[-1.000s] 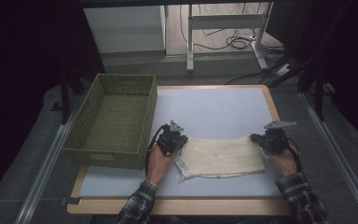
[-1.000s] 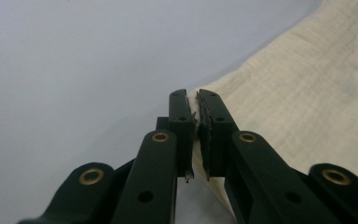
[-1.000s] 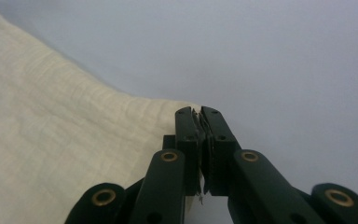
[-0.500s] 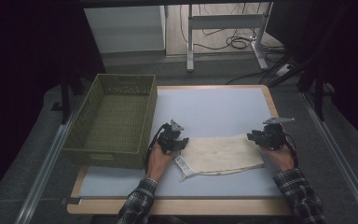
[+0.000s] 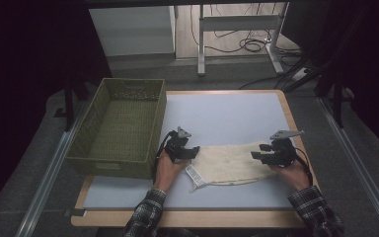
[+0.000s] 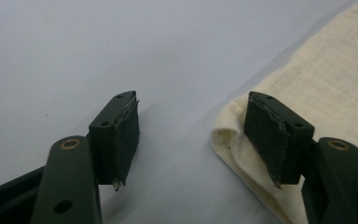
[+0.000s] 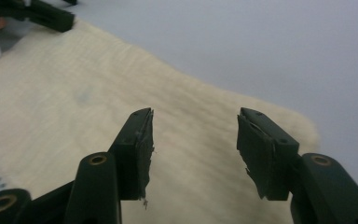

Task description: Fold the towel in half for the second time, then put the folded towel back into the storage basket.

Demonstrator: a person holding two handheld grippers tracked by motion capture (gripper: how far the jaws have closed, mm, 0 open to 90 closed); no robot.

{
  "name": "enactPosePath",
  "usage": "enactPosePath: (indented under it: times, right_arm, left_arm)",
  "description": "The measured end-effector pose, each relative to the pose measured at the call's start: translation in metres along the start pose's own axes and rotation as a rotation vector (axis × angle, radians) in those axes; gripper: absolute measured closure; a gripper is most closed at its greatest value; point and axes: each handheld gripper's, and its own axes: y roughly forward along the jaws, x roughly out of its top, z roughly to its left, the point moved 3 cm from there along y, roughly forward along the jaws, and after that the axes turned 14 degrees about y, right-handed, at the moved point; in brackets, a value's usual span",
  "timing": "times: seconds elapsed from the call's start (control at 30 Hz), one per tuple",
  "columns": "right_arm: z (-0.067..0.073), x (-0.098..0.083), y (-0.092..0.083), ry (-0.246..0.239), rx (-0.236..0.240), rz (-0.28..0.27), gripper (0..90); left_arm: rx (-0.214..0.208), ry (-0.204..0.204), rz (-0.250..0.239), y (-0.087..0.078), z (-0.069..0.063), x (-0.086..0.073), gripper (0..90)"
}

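A cream folded cloth (image 5: 229, 162) lies flat on the pale blue tabletop (image 5: 227, 113), a white label (image 5: 195, 174) sticking out at its left end. My left gripper (image 5: 191, 151) rests at the cloth's left end. In the left gripper view the left gripper (image 6: 191, 105) has just been opening; the cloth (image 6: 326, 79) lies under its right jaw and nothing is pinched. My right gripper (image 5: 257, 156) hovers over the cloth's right end. The right gripper (image 7: 193, 116) has also just been opening, with the cloth (image 7: 74, 93) lying loose below the jaws.
A green mesh basket (image 5: 91, 148) stands at the table's left, close to my left hand. The wooden table edge (image 5: 296, 128) runs just right of my right hand. Bare tabletop stretches behind the cloth. Table legs and cables (image 5: 246, 45) lie on the floor beyond.
Both grippers went from shut on the cloth's ends to open, and the cloth now lies released. The right gripper shifted left, so the cloth looks shorter and slacker.
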Motion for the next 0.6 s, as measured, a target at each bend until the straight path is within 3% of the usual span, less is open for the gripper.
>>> enactPosePath:
  times: [0.2, 0.37, 0.4, 0.5, 0.53, 0.57, 0.6]
  right_arm:
    - [0.024, -0.011, 0.005, -0.033, 0.04, 0.033, 41.8]
    - [0.053, -0.021, 0.013, -0.081, 0.095, 0.053, 40.2]
    - [0.053, -0.021, 0.013, -0.081, 0.095, 0.053, 40.2]
    - [0.075, -0.025, 0.022, -0.112, 0.138, 0.072, 40.1]
    - [0.075, -0.025, 0.022, -0.112, 0.138, 0.072, 40.1]
    - [0.086, -0.027, 0.026, -0.138, 0.152, 0.081, 40.1]
    - [0.086, -0.027, 0.026, -0.138, 0.152, 0.081, 40.1]
  left_arm:
    - [-0.004, -0.007, -0.002, 0.0, 0.0, 0.0, 35.6]
    - [-0.004, -0.007, -0.002, 0.0, 0.0, 0.0, 35.7]
    - [-0.004, -0.007, -0.002, 0.0, 0.0, 0.0, 35.7]
    - [-0.005, -0.008, -0.002, 0.0, 0.0, -0.001, 35.7]
    - [-0.005, -0.007, -0.001, 0.0, 0.001, -0.001, 35.7]
    - [-0.005, -0.008, -0.002, 0.0, 0.001, -0.001, 35.7]
    - [-0.005, -0.008, -0.002, 0.0, 0.001, -0.001, 35.7]
